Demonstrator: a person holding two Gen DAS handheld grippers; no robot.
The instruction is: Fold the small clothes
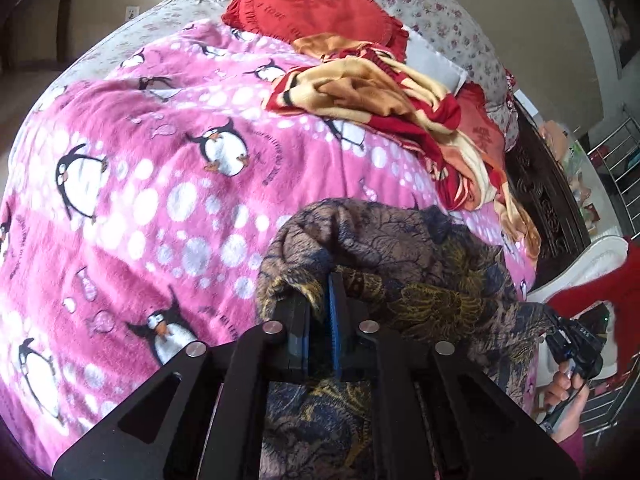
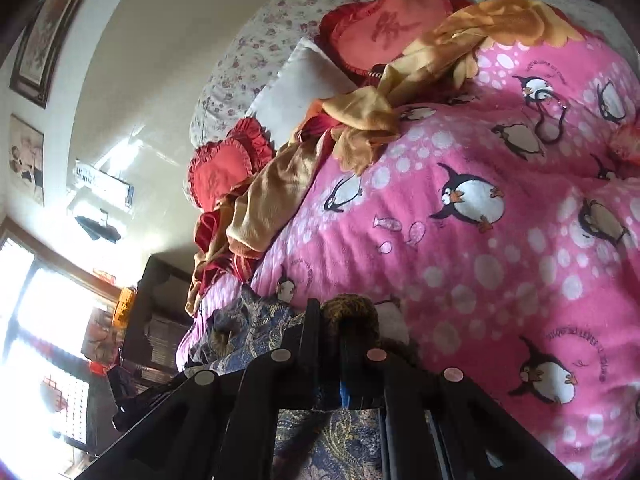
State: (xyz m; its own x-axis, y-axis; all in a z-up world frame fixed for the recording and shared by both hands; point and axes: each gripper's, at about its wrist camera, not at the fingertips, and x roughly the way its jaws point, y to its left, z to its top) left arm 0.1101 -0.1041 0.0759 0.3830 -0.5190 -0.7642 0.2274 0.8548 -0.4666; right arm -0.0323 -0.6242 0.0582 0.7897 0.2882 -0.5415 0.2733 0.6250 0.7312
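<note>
Patterned garment (image 1: 400, 264) cut off at bottom edge, its pinched hem hidden between tool fingers.

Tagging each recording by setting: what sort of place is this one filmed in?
Most likely a home bedroom. The work happens on a bed under a pink penguin blanket, with red heart-shaped cushions at its head and framed pictures on the wall.

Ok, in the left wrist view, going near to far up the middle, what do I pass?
Left tool shut on the dark patterned garment → pink penguin blanket → striped red and yellow blanket → red frilled cushion.
</note>
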